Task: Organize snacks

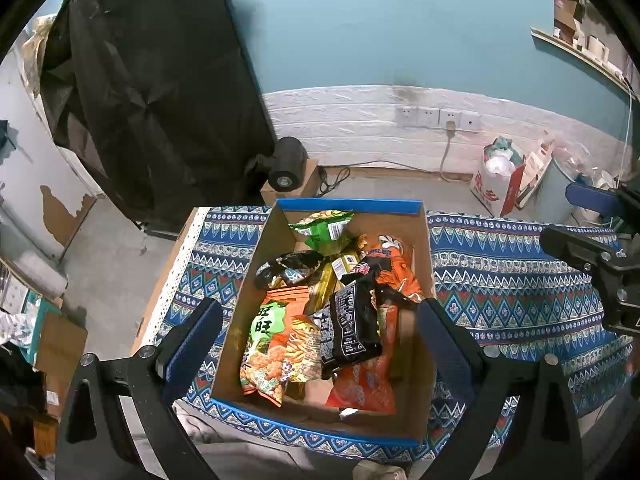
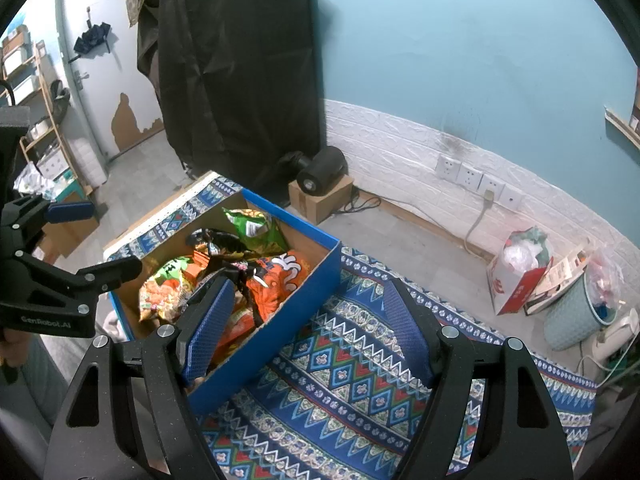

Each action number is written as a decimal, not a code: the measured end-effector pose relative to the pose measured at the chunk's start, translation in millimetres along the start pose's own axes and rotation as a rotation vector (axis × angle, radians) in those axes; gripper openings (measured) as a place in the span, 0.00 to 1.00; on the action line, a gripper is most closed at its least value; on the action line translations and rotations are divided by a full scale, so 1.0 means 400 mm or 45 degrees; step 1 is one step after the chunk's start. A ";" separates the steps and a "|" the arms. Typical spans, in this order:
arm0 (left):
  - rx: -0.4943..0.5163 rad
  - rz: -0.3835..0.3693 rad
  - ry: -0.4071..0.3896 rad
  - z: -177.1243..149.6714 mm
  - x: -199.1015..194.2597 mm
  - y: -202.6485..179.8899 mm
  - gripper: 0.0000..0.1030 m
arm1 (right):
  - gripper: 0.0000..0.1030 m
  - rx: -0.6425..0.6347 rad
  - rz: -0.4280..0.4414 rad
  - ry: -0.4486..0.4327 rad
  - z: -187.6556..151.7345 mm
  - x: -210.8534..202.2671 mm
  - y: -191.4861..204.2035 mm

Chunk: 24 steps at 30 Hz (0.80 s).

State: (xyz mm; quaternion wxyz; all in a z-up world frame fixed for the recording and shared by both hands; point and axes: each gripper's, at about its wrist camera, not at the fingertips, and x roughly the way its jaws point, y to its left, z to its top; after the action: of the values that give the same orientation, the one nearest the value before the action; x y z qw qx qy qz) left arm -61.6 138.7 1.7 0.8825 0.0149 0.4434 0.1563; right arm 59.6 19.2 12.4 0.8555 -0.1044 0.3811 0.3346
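Note:
A blue-edged cardboard box (image 1: 426, 240) sits on a table with a patterned blue cloth (image 1: 512, 288). It holds several snack packets: a green one (image 1: 326, 228) at the far end, a black one (image 1: 354, 326), an orange one (image 1: 394, 270) and a green-orange one (image 1: 276, 344). My left gripper (image 1: 320, 344) is open above the box, empty. My right gripper (image 2: 308, 328) is open and empty above the cloth (image 2: 344, 380), just right of the box (image 2: 276, 344). The left gripper also shows in the right wrist view (image 2: 92, 240).
A black cylinder (image 1: 286, 164) sits on a small carton on the floor behind the table. A red-white bag (image 1: 500, 184) and a pale bin (image 2: 576, 316) stand by the wall. A dark cover (image 1: 152, 88) hangs at the left.

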 end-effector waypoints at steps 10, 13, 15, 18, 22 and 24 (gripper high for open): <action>0.001 0.003 0.000 -0.001 0.000 0.000 0.96 | 0.73 -0.007 -0.001 0.002 -0.003 -0.003 -0.001; 0.010 0.012 -0.008 -0.001 -0.003 -0.004 0.96 | 0.73 -0.006 0.000 0.002 -0.003 -0.004 -0.003; 0.011 0.014 -0.017 -0.001 -0.006 -0.006 0.96 | 0.73 -0.008 0.001 0.003 -0.003 -0.003 -0.002; 0.005 0.005 -0.009 -0.001 -0.005 -0.005 0.96 | 0.73 -0.009 0.001 0.003 -0.003 -0.003 -0.002; -0.010 0.003 -0.001 -0.005 0.001 -0.001 0.96 | 0.73 -0.008 0.000 0.003 -0.003 -0.002 -0.001; -0.011 0.007 0.005 -0.007 0.005 -0.001 0.96 | 0.73 -0.008 0.001 0.004 -0.003 -0.002 0.000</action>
State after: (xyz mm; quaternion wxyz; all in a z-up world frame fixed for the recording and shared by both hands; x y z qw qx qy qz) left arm -62.4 138.4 -1.4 0.8811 0.0119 0.4445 0.1609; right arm 58.7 18.2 12.3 0.8545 -0.1076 0.3813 0.3360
